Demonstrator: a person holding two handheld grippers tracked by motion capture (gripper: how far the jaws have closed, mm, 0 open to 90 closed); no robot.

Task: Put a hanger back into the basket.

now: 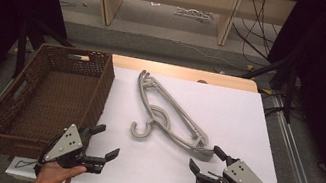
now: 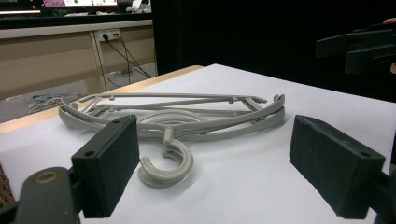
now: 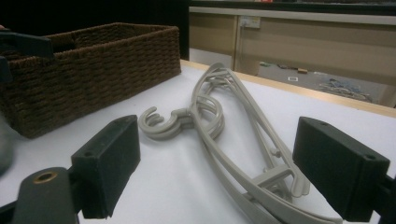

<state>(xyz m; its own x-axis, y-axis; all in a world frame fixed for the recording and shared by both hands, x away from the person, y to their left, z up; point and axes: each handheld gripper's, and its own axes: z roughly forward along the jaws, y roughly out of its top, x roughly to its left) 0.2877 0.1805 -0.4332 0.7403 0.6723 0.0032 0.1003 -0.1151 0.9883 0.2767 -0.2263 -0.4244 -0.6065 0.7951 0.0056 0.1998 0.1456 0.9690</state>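
Grey hangers point(image 1: 169, 115) stacked flat mid-table on white sheet point(image 1: 247, 121), hooks point(image 1: 141, 131) toward near edge, just right of wicker basket point(image 1: 56, 95). I hold left gripper point(image 1: 105, 142) and right gripper point(image 1: 207, 159) low at near edge, one each side of stack, both jaws spread wide, nothing held. My read: flanking so each takes one end. Basket bare inside, open top beside stack, likely drop spot
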